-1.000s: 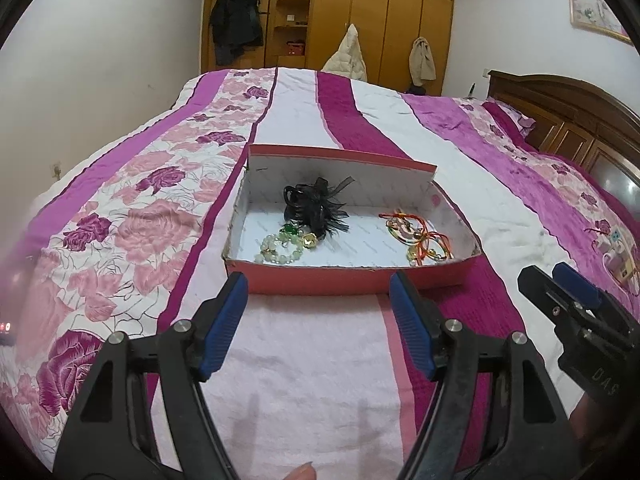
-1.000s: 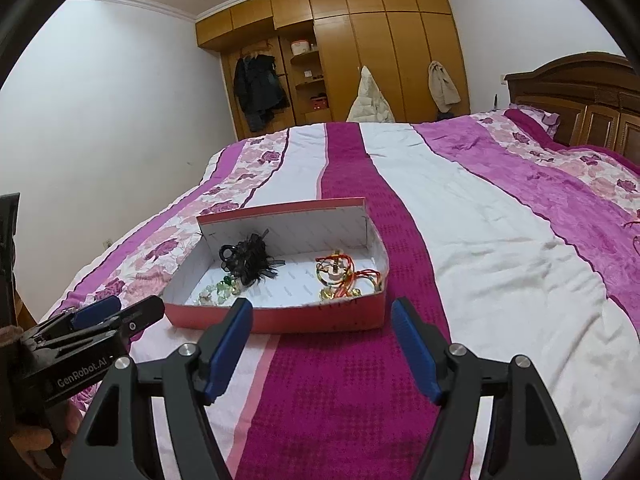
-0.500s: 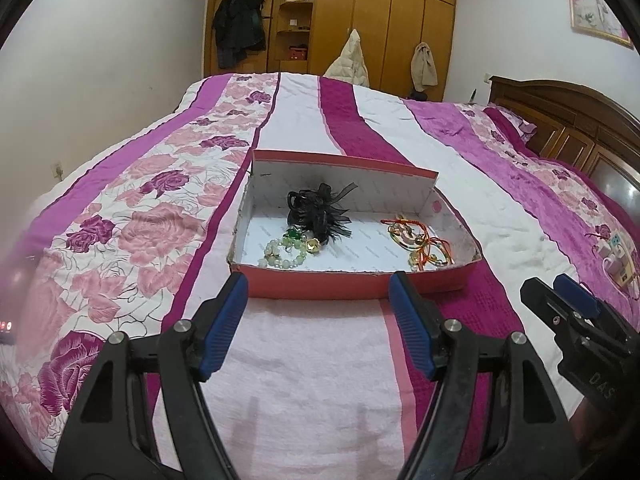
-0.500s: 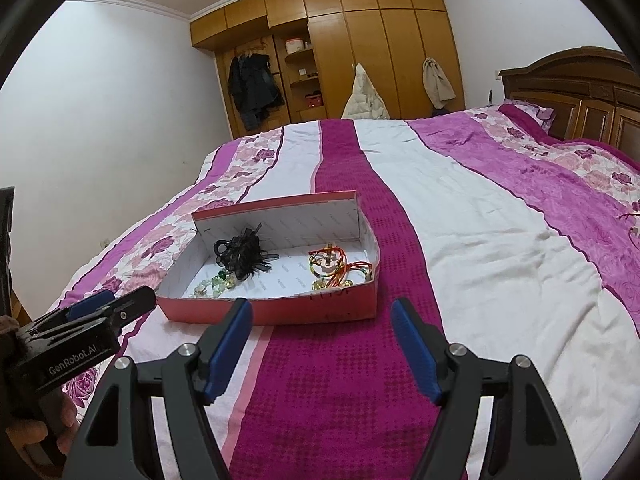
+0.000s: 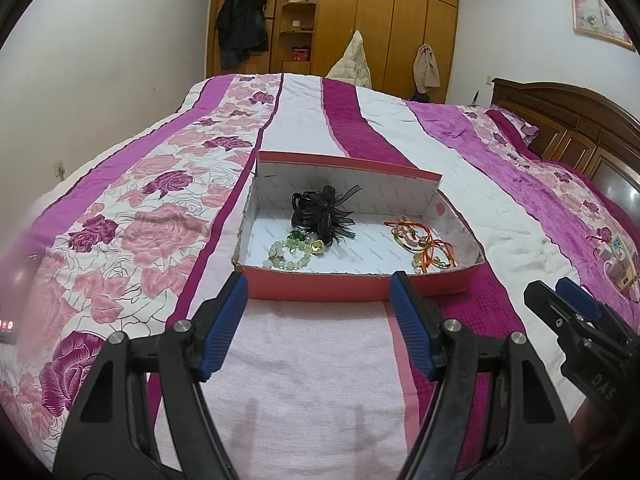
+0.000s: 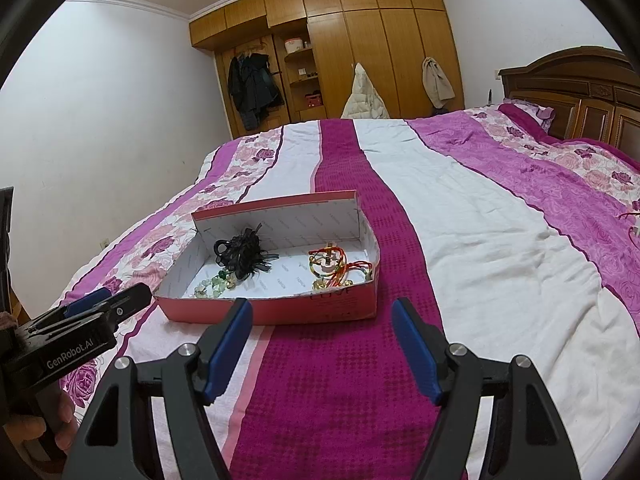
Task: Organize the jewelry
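Observation:
A shallow red box (image 5: pixel 360 286) with a white inside lies on the bed. In it are a black ribbon hair ornament (image 5: pixel 324 216), a green bead bracelet (image 5: pixel 290 256) and red-and-gold string bangles (image 5: pixel 424 246). My left gripper (image 5: pixel 318 284) hovers open just short of the box's near wall, with nothing between its blue pads. My right gripper (image 6: pixel 322 308) is open too and empty, also short of the box (image 6: pixel 280 312). From the right wrist view, the ornament (image 6: pixel 242 254), the beads (image 6: pixel 210 286) and the bangles (image 6: pixel 332 268) all show. Each gripper appears in the other's view: the right gripper (image 5: pixel 552 290) and the left gripper (image 6: pixel 124 294).
The bed (image 5: pixel 160 232) wears a purple, white and pink floral quilt. A wooden headboard (image 5: pixel 580 136) stands at the right and a wardrobe (image 6: pixel 360 60) with hanging coats at the far wall. A small patterned item (image 5: pixel 616 260) lies near the quilt's right edge. A hand (image 6: pixel 36 432) holds the left gripper.

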Demonstrator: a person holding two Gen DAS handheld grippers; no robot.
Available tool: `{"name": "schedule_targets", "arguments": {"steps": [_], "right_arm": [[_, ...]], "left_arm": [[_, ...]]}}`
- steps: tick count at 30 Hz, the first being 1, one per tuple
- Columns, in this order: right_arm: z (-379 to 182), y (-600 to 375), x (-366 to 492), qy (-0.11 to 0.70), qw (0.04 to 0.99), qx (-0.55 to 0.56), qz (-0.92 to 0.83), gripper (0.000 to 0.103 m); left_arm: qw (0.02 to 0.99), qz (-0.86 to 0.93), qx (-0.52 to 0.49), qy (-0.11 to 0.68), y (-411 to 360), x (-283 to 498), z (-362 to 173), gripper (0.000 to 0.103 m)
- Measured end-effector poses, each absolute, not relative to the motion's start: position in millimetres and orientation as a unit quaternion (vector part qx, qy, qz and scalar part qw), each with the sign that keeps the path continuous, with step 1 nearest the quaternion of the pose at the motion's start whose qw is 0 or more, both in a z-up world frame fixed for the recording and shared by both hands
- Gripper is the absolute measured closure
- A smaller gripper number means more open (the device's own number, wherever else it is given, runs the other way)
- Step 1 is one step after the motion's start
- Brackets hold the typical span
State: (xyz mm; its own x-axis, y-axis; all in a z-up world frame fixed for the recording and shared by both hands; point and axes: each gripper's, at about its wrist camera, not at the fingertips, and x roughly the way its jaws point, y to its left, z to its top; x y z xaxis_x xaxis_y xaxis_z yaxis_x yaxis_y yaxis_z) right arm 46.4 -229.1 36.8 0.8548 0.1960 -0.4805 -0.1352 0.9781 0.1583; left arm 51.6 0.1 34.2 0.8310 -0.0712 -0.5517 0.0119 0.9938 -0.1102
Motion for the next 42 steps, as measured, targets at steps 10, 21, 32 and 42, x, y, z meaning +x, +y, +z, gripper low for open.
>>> {"name": "schedule_targets", "arguments": {"steps": [10,21,32,42], "right_arm": [[37.2,-229.1,46.6,0.255,0.961,0.059,0.086,0.029],[36.9,-229.9,46.6,0.255,0.961,0.06,0.086,0.029],[37.3,-230.3,45.9,0.255,0.961,0.059,0.087,0.029],[37.1,-229.6,46.3,0.255,0.961,0.06,0.086,0.029]], "left_arm": [[0.955,-0.019,-0.052,0.292,2.5,52.0,33.1,0.038],[0.955,-0.019,-0.052,0.291,2.1,52.1,32.9,0.038],[0.955,-0.019,-0.052,0.291,2.0,52.5,32.8,0.038],[0.955,-0.019,-0.052,0.291,2.2,52.5,32.8,0.038]]}}
